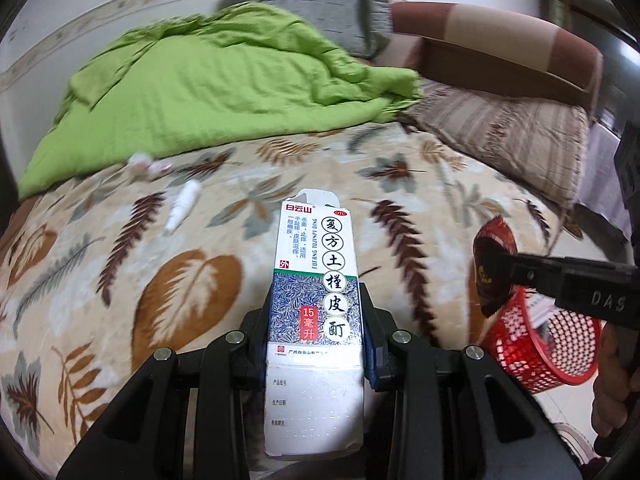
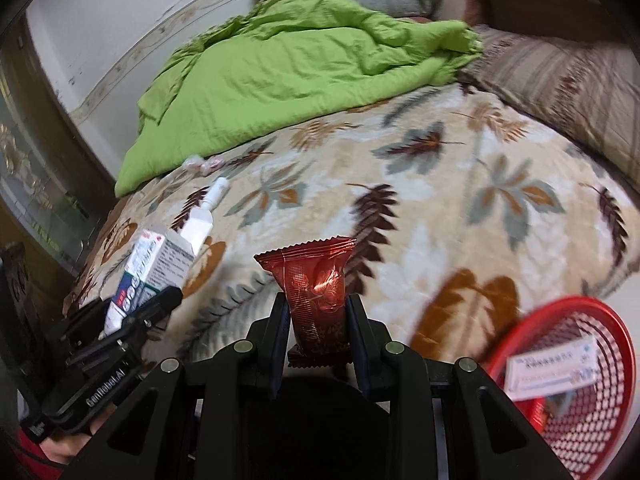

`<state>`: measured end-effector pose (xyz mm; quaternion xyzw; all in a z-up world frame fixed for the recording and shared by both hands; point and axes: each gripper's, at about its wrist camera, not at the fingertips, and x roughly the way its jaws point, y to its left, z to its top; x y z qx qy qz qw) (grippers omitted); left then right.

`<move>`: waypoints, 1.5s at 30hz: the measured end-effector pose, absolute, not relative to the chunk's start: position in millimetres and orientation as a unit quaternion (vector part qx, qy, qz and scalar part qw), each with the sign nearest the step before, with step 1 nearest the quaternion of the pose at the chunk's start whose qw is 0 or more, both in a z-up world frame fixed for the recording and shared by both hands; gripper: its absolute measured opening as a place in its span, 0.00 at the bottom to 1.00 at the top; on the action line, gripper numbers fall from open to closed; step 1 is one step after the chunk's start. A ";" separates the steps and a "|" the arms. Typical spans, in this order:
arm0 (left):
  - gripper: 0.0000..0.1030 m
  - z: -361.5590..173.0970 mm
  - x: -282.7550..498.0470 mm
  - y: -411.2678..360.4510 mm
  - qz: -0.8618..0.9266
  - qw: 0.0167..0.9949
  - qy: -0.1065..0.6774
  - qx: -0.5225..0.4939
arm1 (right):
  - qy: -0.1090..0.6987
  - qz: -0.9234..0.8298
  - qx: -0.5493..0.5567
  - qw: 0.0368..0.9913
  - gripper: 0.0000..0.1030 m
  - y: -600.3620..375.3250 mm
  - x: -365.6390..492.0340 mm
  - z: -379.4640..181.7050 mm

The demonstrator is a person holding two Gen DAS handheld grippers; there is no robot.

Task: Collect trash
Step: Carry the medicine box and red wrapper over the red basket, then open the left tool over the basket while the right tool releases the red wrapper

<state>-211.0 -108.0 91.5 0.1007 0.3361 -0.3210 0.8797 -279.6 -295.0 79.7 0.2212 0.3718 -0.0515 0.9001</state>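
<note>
In the left wrist view, the left gripper (image 1: 318, 320) pinches a white medicine box (image 1: 316, 300) at bottom centre. The box's long axis runs straight up the frame, its opened flap end pointing away toward the leaf-patterned blanket (image 1: 200, 272). At the right edge the right gripper (image 1: 496, 268) clamps a red wrapper (image 1: 490, 240) above a red basket (image 1: 548, 344). A small white bottle (image 1: 183, 206) lies on the blanket at centre left, slanting up to the right, near a green quilt (image 1: 220, 92).

In the right wrist view, the right gripper (image 2: 318, 316) pinches the red wrapper (image 2: 316, 288) upright at centre, crimped edge on top. The medicine box (image 2: 148, 272) sits at lower left in the left gripper (image 2: 140, 312), tilted up to the right. The red basket (image 2: 592, 412), lower right, holds a white carton (image 2: 552, 368).
</note>
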 end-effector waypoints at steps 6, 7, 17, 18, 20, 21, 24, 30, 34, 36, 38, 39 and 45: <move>0.31 102.2 -226.0 -144.1 -0.359 0.864 0.331 0.119 | 0.363 -0.103 0.246 0.893 0.29 -331.4 -316.9 82.3; 0.31 103.4 -230.5 -152.5 -0.368 0.861 0.328 0.126 | 0.360 -0.111 0.247 0.893 0.29 -336.2 -323.1 83.2; 0.31 103.5 -261.2 -208.0 -0.427 0.829 0.321 0.165 | 0.349 -0.189 0.277 0.875 0.30 -385.6 -389.3 84.1; 0.31 103.2 -264.1 -213.7 -0.433 0.825 0.322 0.169 | 0.348 -0.196 0.281 0.873 0.29 -389.7 -395.7 83.6; 0.31 102.2 -268.9 -222.4 -0.442 0.818 0.323 0.174 | 0.347 -0.205 0.285 0.870 0.29 -395.2 -403.2 83.4; 0.31 102.0 -271.4 -226.2 -0.446 0.816 0.323 0.177 | 0.346 -0.211 0.287 0.868 0.30 -398.2 -408.8 83.4; 0.31 100.7 -279.2 -238.0 -0.460 0.805 0.325 0.185 | 0.345 -0.221 0.292 0.864 0.30 -403.6 -419.4 83.2; 0.31 97.4 -293.8 -257.0 -0.485 0.784 0.329 0.203 | 0.342 -0.235 0.306 0.857 0.30 -412.1 -439.0 79.5; 0.31 94.4 -302.6 -267.3 -0.503 0.767 0.338 0.212 | 0.342 -0.239 0.315 0.852 0.30 -414.8 -447.2 74.7; 0.31 92.9 -306.9 -271.8 -0.507 0.762 0.339 0.219 | 0.342 -0.241 0.320 0.850 0.30 -416.7 -450.1 72.3; 0.31 89.8 -311.5 -277.6 -0.514 0.754 0.341 0.225 | 0.341 -0.242 0.323 0.849 0.31 -417.9 -452.4 70.5; 0.31 88.6 -313.1 -279.7 -0.517 0.751 0.343 0.227 | 0.341 -0.243 0.324 0.848 0.31 -418.8 -453.3 69.8; 0.31 81.6 -320.7 -294.5 -0.542 0.722 0.360 0.233 | 0.339 -0.247 0.332 0.845 0.31 -423.5 -456.5 64.9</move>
